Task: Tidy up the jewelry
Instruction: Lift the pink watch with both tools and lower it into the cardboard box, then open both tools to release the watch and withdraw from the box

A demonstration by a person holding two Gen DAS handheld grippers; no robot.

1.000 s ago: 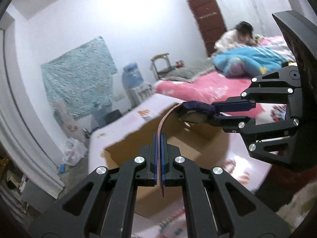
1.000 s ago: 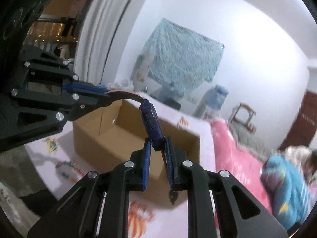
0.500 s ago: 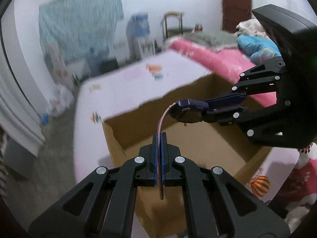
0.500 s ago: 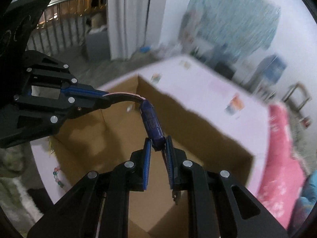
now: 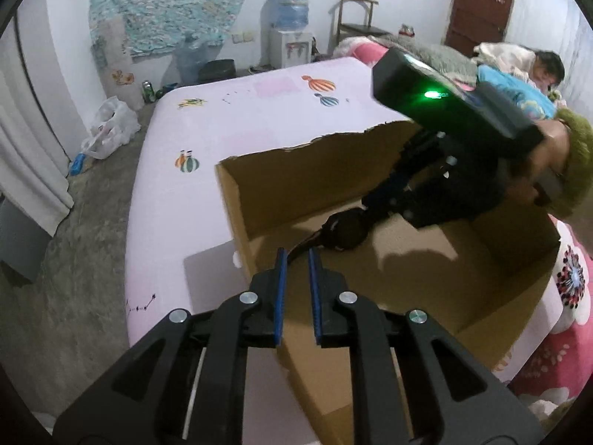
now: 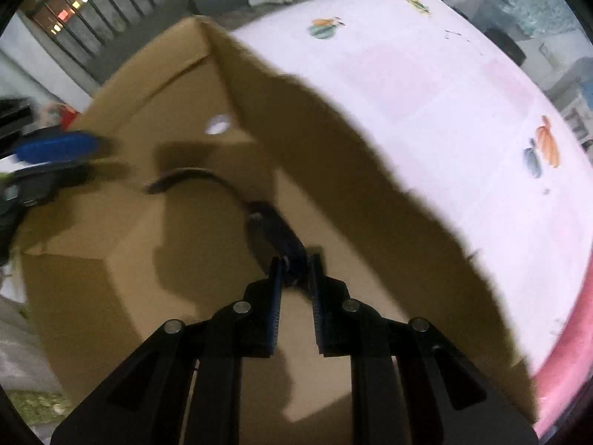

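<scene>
a: inside the box [image 5: 426, 289], item one?
b: watch [image 6: 276, 235]. dark case with a strap curling away to the left. it hangs low in the box, over the floor; whether the strap end touches the cardboard i cannot tell.

a: held by?
b: right gripper [image 6: 294, 270], pointing down into the box. jaws pinching the watch at the case end, blue pads on either side of it. from the left view the same gripper [image 5: 374, 205] reaches in from the right, a green light lit on its body, with the watch [image 5: 343, 231] a dark lump at its tip.

a: item two, left gripper [image 5: 295, 259]?
b: at the near wall of the box. jaws have just been opening; now a narrow gap stands between the blue pads, nothing pressed in it. the strap end lies just beyond the tips, apart from them.

a: the box itself?
b: brown cardboard, open top, torn far rim. it stands on a bed sheet [image 5: 192, 133], pale pink, printed with small balloons.

a: surroundings?
b: water dispenser [image 5: 287, 33] and chair [image 5: 357, 18] by the far wall, patterned cloth [image 5: 166, 3] hung on it.
</scene>
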